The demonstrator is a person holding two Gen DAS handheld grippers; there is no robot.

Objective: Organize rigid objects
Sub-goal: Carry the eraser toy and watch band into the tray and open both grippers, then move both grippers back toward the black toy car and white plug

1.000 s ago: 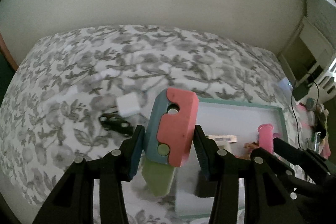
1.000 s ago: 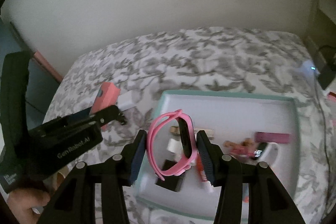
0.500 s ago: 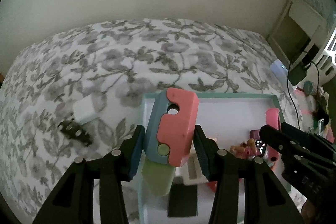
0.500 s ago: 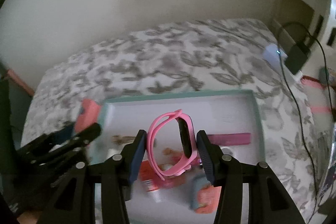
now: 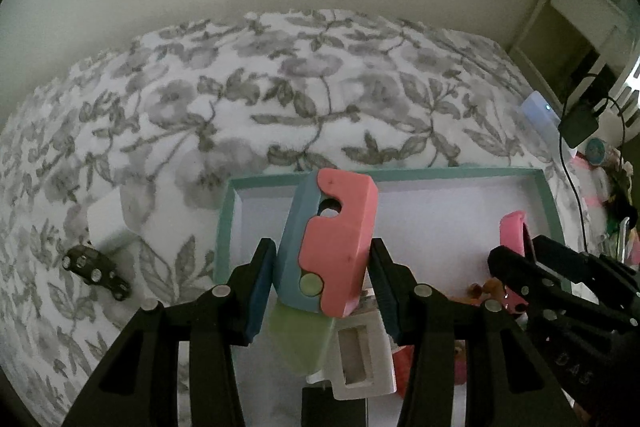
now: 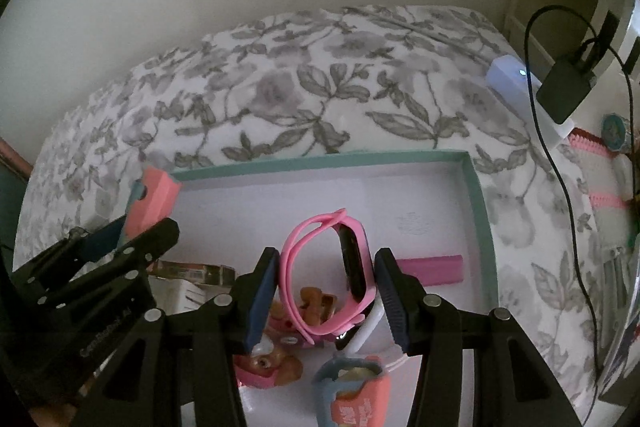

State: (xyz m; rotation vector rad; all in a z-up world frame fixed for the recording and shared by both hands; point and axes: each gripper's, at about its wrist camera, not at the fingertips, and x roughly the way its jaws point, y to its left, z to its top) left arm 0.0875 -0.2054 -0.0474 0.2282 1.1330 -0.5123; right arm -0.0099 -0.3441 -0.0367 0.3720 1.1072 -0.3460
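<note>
My left gripper [image 5: 320, 291] is shut on a pink, blue and green plastic toy [image 5: 332, 247] and holds it over the left part of a shallow teal-rimmed white tray [image 5: 460, 174]. My right gripper [image 6: 326, 291] is shut on a pink smart band [image 6: 324, 267] and holds it over the same tray [image 6: 478, 195]. The toy also shows at the left of the right wrist view [image 6: 150, 199]; the band shows at the right of the left wrist view [image 5: 514, 231]. Several small items lie in the tray under the grippers.
The tray lies on a grey floral bedspread [image 5: 280, 99]. A white cube [image 5: 108, 217] and a small black toy car [image 5: 96, 273] lie on the bed left of the tray. A white power strip with a black adapter [image 6: 560, 87] sits at the right.
Both grippers have moved to the right and forward, so that each now holds its object over the tray. The white cube and black car have slid to the left of the left view.
</note>
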